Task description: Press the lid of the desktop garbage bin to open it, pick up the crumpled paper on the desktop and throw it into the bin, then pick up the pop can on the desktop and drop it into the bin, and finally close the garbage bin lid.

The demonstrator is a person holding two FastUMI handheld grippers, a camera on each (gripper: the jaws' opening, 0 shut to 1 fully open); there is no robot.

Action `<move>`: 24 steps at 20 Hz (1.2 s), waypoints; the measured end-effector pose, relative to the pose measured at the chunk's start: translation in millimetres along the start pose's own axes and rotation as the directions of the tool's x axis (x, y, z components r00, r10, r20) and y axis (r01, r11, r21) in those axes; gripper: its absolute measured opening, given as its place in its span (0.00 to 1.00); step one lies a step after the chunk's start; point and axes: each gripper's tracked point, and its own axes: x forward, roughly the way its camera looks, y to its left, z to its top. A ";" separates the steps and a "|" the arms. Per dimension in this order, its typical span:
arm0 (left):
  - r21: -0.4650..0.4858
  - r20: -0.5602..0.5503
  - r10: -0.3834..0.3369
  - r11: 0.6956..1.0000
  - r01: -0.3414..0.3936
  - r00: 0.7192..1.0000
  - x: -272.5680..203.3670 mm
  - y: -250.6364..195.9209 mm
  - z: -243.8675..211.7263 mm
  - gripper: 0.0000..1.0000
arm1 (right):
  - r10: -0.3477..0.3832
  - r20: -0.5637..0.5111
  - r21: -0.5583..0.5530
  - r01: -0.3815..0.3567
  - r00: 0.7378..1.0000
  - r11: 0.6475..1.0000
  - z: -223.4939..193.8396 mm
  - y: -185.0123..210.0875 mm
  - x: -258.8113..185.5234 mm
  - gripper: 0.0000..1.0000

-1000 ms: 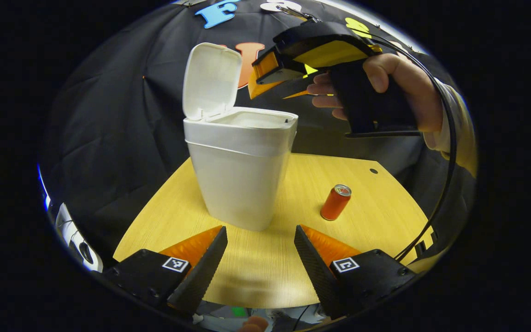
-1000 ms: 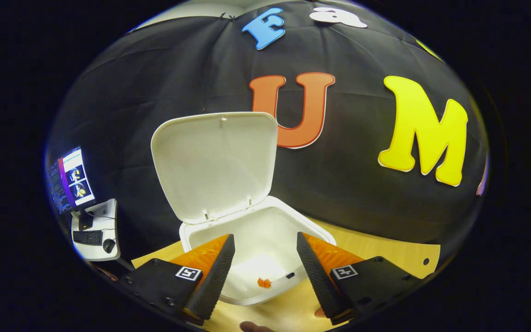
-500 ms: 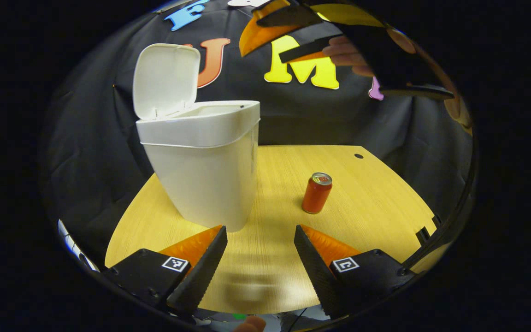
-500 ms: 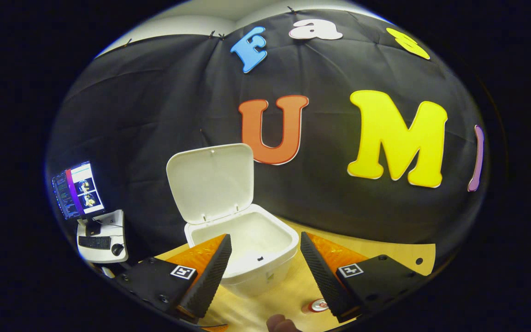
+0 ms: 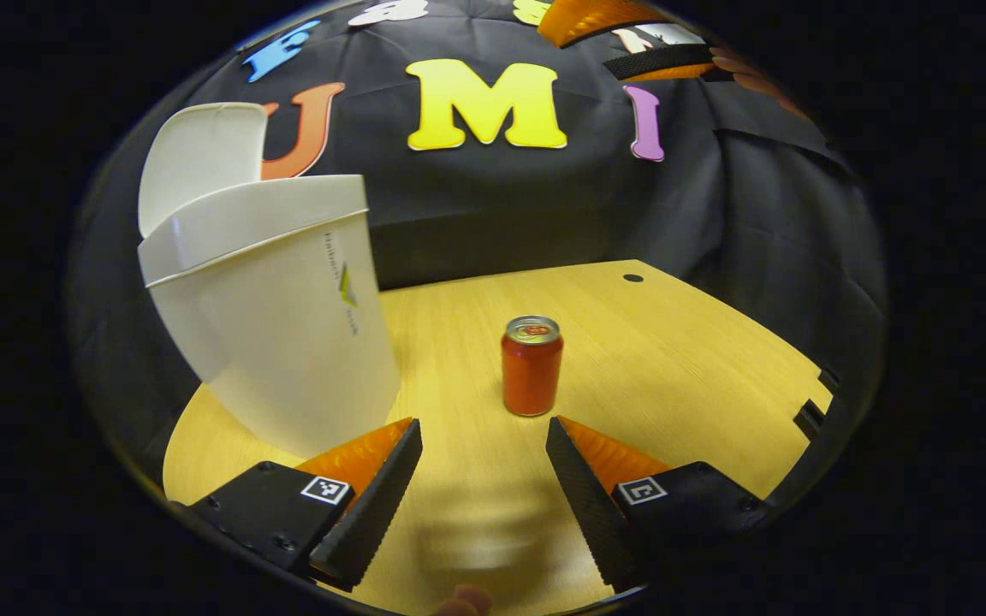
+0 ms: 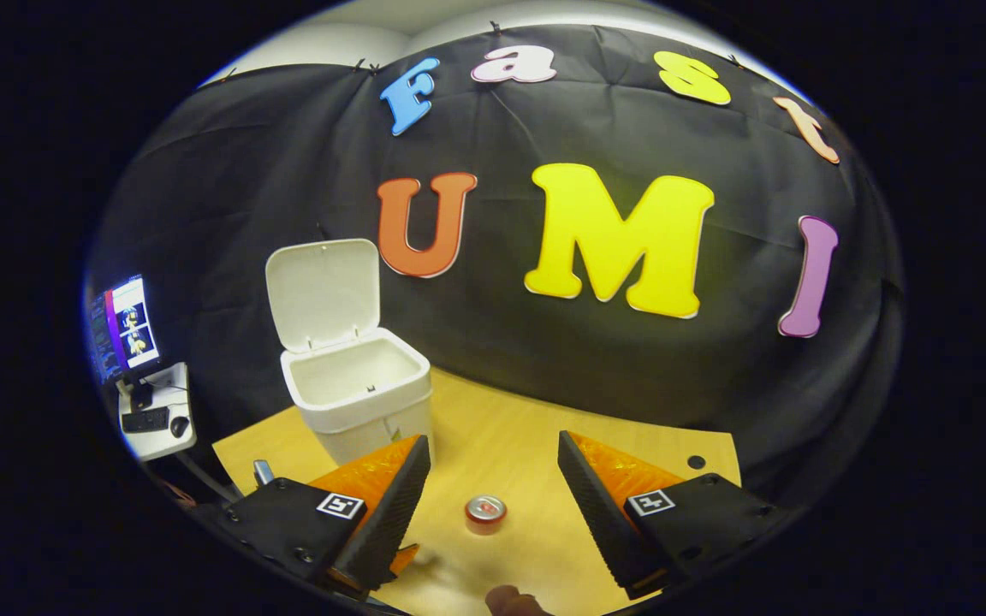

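A red pop can (image 5: 531,366) stands upright on the yellow wooden table (image 5: 681,359), just ahead of my open left gripper (image 5: 480,436) and slightly right of its centre line. The white bin (image 5: 275,316) stands close on the left with its lid (image 5: 198,150) raised. High above the table, at the top of the left gripper view, a hand holds the right gripper (image 5: 587,43). In the right gripper view the open right gripper (image 6: 493,453) hangs above the can (image 6: 485,512), whose top shows between the fingers. The bin (image 6: 360,398) stands farther left, its lid (image 6: 322,291) upright.
The table has a small round hole (image 5: 632,278) near its back edge and notches (image 5: 810,419) on its right edge. Black cloth walls the booth behind. Outside, far left, a monitor (image 6: 121,329) stands over a small desk (image 6: 155,419) with keyboard and mouse.
The right gripper has risen and drawn back from over the open bin. The left gripper has swung right and closer, so the can now stands almost straight ahead of it.
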 end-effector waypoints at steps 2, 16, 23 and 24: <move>-0.016 0.004 -0.004 1.000 0.004 1.000 20.1 -15.5 -0.3 0.97 | -0.034 -0.037 0.004 0.035 0.999 0.999 -18.9 -20.3 -5.8 0.95; -0.044 -0.008 0.047 0.998 -0.048 0.999 128.6 -25.5 7.2 0.97 | -0.083 -0.132 0.014 0.086 0.988 0.996 -61.2 -78.4 -4.4 0.95; -0.059 -0.031 0.068 0.996 -0.070 0.997 154.9 -18.7 3.1 0.96 | -0.108 -0.146 0.016 0.112 0.983 0.994 -65.1 -89.0 11.7 0.95; -0.066 -0.032 0.068 0.995 -0.070 0.997 155.7 -20.0 2.0 0.96 | -0.112 -0.153 0.024 0.117 0.982 0.993 -66.9 -91.6 12.5 0.95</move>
